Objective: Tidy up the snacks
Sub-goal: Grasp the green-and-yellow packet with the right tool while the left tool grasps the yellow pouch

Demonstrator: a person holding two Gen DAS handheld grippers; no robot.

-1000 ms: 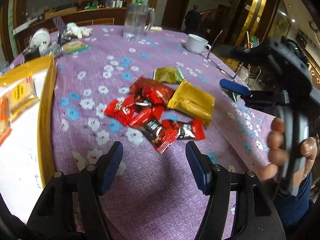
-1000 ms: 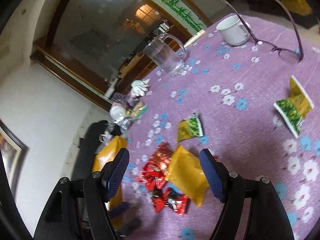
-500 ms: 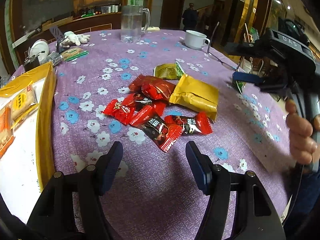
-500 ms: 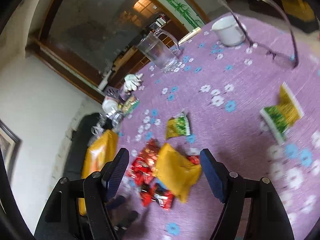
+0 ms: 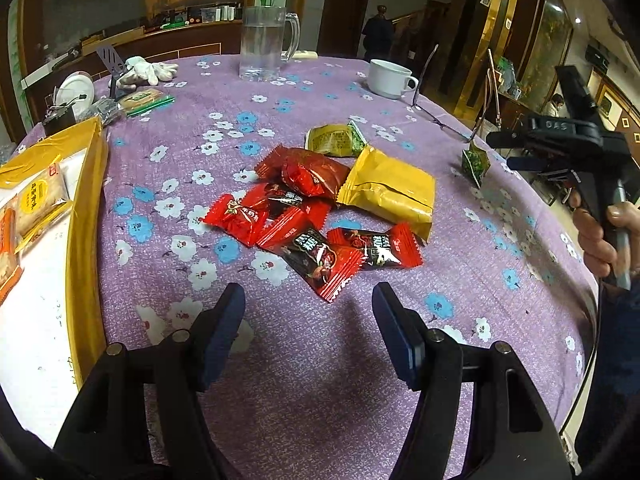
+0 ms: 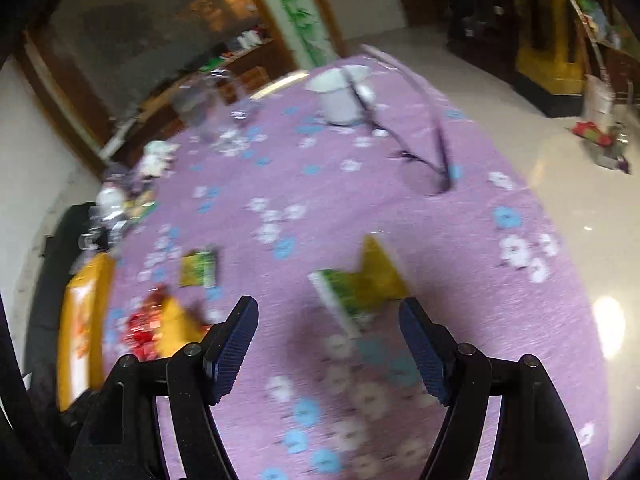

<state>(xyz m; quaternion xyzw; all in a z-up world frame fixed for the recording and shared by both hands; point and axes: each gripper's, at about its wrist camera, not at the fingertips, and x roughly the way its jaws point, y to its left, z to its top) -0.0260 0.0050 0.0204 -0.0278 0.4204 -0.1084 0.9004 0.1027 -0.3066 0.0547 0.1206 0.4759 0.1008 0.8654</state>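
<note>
This looks like a restaurant or hotel dining hall. A large round table under a purple cloth printed with white and blue flowers (image 5: 304, 92) carries a clear glass pitcher (image 5: 266, 42) and a white ceramic cup (image 5: 390, 79). Around it stand a long dark wooden sideboard (image 5: 180, 42), gold-trimmed pillars (image 5: 496, 20), a bamboo-painted panel (image 6: 298, 12) and a glossy tiled floor (image 6: 560, 152).
</note>
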